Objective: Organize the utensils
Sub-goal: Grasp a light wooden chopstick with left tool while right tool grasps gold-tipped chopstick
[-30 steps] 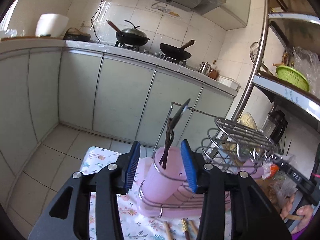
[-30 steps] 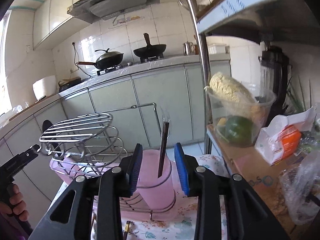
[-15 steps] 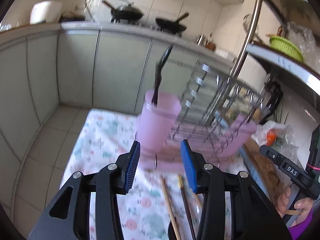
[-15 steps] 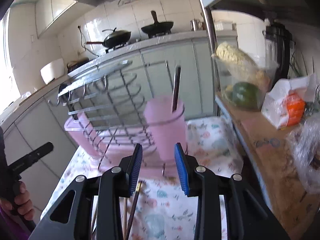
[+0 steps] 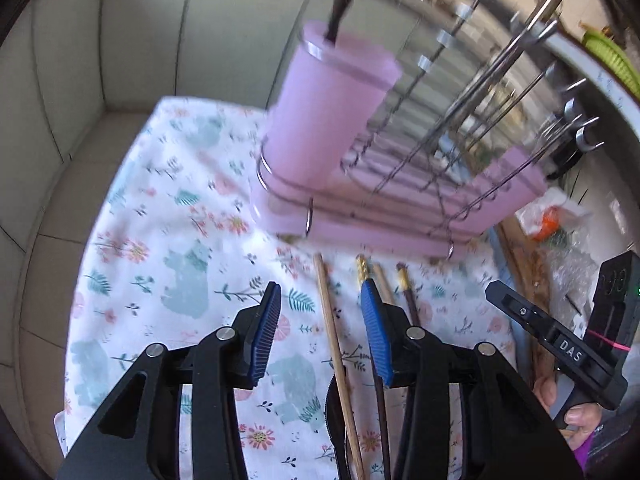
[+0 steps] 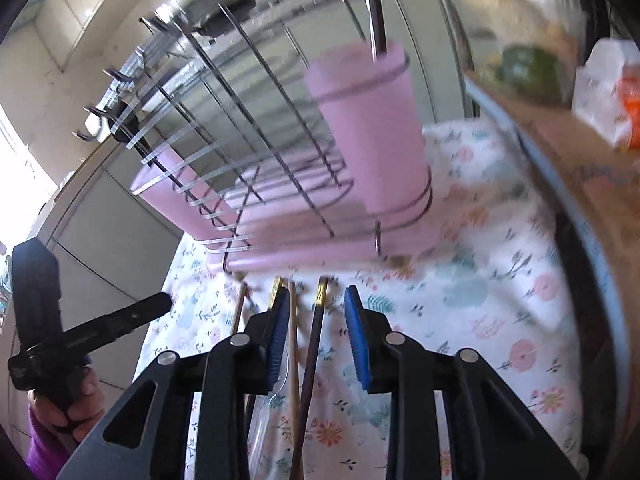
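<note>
Several chopsticks lie on the floral cloth in front of the pink cup point(image 5: 328, 112), which sits in a wire dish rack point(image 5: 460, 120) and holds a dark utensil point(image 5: 340, 0). My left gripper point(image 5: 320, 296) hovers over them, its jaws closing. A light wooden chopstick point(image 5: 334, 340) shows in the gap and the pads do not touch it. My right gripper point(image 6: 317, 294) is also closing above the cloth. A dark gold-tipped chopstick point(image 6: 314, 340) and a light chopstick point(image 6: 294, 344) lie below its gap, unpressed. The pink cup point(image 6: 372, 132) stands behind them.
The rack's pink tray point(image 5: 400, 232) borders the chopsticks' far ends. A wooden shelf point(image 6: 560, 140) with bags runs along the right of the cloth. A hand holds the other gripper's handle point(image 5: 560, 344) at the right edge. Cabinet fronts point(image 5: 140, 20) stand beyond the table.
Both grippers have tipped downward and sunk toward the cloth, bringing the chopsticks under their fingers. The cup and rack have slid up in both views. The right jaws have narrowed.
</note>
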`<action>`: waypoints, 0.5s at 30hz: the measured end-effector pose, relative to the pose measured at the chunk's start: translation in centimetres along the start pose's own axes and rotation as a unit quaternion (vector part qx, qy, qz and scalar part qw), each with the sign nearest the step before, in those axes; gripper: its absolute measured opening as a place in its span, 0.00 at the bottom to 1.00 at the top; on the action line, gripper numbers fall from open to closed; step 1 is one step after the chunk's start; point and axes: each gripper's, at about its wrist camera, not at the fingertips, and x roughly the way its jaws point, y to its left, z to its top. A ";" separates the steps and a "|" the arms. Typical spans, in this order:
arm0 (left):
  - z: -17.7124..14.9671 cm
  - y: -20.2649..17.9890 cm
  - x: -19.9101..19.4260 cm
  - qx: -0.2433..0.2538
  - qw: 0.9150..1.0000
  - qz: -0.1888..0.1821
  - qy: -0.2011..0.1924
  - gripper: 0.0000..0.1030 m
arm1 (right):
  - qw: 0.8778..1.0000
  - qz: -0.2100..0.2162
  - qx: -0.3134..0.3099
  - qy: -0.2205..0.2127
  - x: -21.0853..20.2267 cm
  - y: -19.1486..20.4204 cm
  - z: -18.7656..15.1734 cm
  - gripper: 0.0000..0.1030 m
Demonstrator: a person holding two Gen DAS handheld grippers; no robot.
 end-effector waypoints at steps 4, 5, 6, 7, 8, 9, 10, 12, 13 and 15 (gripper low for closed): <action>0.5 -0.2 3.5 -0.007 0.997 0.002 0.071 0.23 | 0.999 -0.013 -0.006 0.041 1.6 0.2 0.1 0.19; 0.6 -0.2 4.5 -0.010 0.996 -0.005 0.093 0.22 | 0.999 -0.009 -0.001 0.050 2.1 0.1 0.1 0.19; 0.7 -0.3 5.2 -0.011 0.994 -0.006 0.106 0.20 | 0.998 -0.003 0.005 0.065 2.7 0.1 0.1 0.19; 0.8 -0.3 5.9 -0.012 0.993 -0.001 0.116 0.20 | 0.997 -0.001 0.008 0.072 3.1 0.1 0.1 0.19; 0.9 -0.3 6.3 -0.011 0.993 0.004 0.118 0.20 | 0.997 0.001 0.013 0.079 3.5 0.0 0.2 0.19; 1.1 -0.6 6.7 -0.006 0.993 0.010 0.120 0.20 | 0.996 0.006 0.020 0.088 4.0 0.0 0.2 0.19; 1.2 -0.6 6.9 -0.003 0.993 0.014 0.121 0.20 | 0.995 0.010 0.025 0.095 4.5 0.0 0.4 0.19; 1.3 -0.8 7.5 0.002 0.992 0.027 0.126 0.20 | 0.994 0.007 0.030 0.104 5.2 0.0 0.6 0.19; 1.3 -0.8 7.9 0.002 0.991 0.031 0.132 0.20 | 0.994 0.002 0.029 0.107 5.6 0.1 0.7 0.19; 1.2 -0.7 8.5 0.000 0.990 0.034 0.136 0.17 | 0.993 -0.007 0.026 0.116 6.4 0.2 0.8 0.19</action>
